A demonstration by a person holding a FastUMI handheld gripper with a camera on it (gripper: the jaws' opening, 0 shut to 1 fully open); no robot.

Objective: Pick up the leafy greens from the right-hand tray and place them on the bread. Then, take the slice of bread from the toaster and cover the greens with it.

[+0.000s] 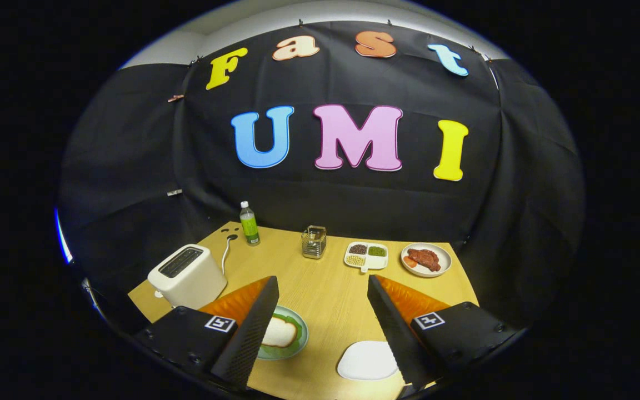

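My gripper (pixel 323 280) is held above the wooden table (pixel 325 300) and is open, with nothing between its fingers. A slice of bread (pixel 280 332) with a brown crust lies on a green plate (pixel 301 333), just inside the left finger, which hides part of it. Green shows around the bread's edge; I cannot tell whether that is leaf or plate. By the right finger lies a white tray (pixel 367 360) with a bare surface. The white toaster (pixel 186 275) stands beyond the left finger. Its slots look dark, with no slice sticking out.
Along the table's far side stand a green-labelled bottle (pixel 249 223), a metal holder (pixel 314 242), a white divided dish (pixel 366 256) with small fillings, and a plate of meat (pixel 425 259). The toaster's cable (pixel 225 253) runs toward the bottle. Black cloth walls close the booth.
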